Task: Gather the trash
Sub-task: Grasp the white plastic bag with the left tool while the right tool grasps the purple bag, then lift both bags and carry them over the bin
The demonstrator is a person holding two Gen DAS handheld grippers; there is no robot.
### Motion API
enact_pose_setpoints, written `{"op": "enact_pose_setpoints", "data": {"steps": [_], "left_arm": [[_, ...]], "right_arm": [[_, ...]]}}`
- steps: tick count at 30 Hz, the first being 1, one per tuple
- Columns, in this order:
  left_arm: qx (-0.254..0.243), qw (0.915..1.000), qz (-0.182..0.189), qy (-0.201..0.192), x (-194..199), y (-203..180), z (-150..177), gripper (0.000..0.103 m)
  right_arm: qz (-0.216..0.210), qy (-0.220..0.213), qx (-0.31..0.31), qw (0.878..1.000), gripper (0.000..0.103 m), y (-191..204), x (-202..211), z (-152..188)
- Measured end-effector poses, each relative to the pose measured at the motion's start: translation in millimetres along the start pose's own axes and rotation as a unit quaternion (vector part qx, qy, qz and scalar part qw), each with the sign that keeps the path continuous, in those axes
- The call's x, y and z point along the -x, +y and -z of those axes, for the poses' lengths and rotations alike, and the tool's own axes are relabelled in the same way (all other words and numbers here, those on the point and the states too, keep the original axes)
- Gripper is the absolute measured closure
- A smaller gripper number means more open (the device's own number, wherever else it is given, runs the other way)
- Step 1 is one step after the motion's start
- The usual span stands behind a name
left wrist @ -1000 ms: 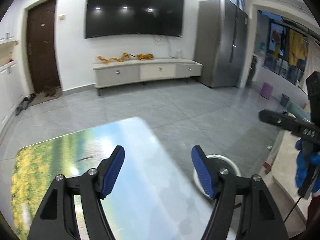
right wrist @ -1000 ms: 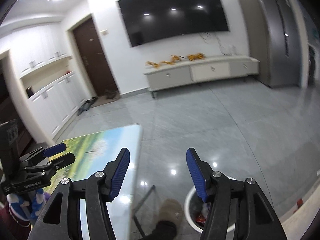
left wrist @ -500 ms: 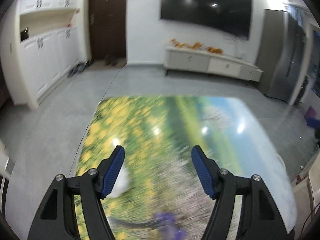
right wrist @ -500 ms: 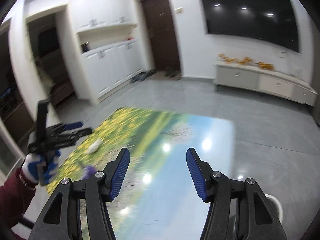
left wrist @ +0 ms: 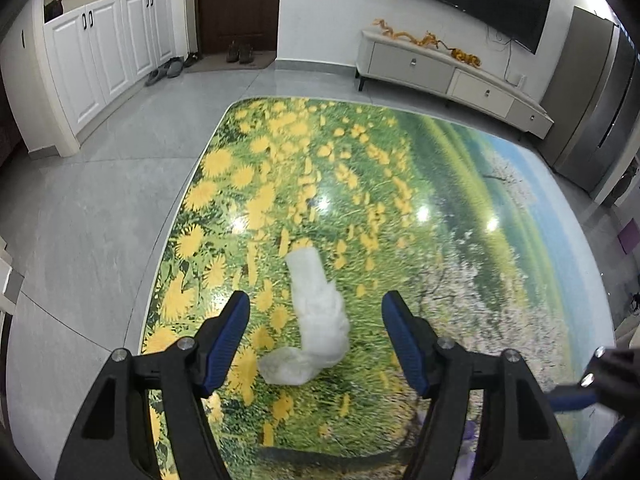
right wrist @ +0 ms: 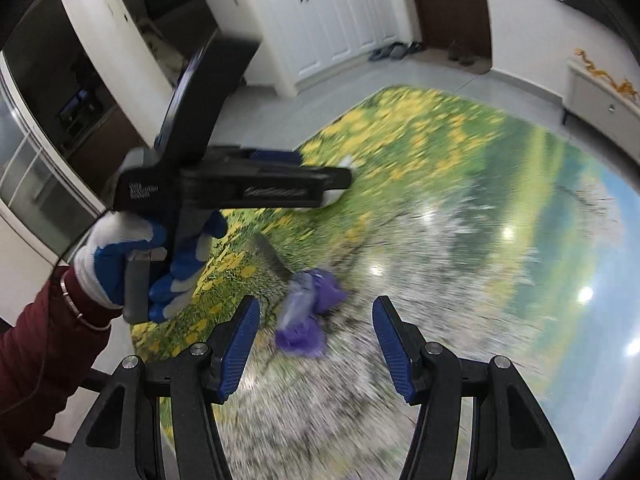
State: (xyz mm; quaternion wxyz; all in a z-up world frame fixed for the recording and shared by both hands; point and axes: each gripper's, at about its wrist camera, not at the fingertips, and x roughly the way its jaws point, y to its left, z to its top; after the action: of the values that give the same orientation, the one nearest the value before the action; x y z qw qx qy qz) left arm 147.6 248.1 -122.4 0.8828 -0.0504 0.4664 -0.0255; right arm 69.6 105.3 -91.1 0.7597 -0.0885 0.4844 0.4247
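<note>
White crumpled tissue (left wrist: 318, 312) and purple wrapper (right wrist: 306, 312) lie between each gripper's spread fingers.

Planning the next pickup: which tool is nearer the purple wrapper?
Right. The right tool is open with the purple wrapper lying between its fingers. The left tool is open over the white tissue, farther along the table.
</note>
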Motion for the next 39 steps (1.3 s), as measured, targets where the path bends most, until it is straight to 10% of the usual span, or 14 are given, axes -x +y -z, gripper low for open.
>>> {"op": "enact_pose_setpoints", "data": {"steps": [15, 20, 39], "left_arm": [[0.006, 0.9998, 0.002, 0.017, -16.0, 0.2, 5.4, 0.049], [0.002, 0.9999, -0.003, 0.017, -14.2, -5.5, 8.7, 0.08], [-0.048, 0.997, -0.049, -0.036, 26.9, -77.1, 53.1, 0.084]], "right_arm": [[0.021, 0.027, -0.02, 0.999, 0.072, -6.7, -36.8, 8.5], [0.001, 0.023, -0.024, 0.999, 0.077, -8.6, -33.2, 14.0], [-0.008, -0.008, -0.071, 0.997, 0.078, -53.6, 30.0, 58.3]]}}
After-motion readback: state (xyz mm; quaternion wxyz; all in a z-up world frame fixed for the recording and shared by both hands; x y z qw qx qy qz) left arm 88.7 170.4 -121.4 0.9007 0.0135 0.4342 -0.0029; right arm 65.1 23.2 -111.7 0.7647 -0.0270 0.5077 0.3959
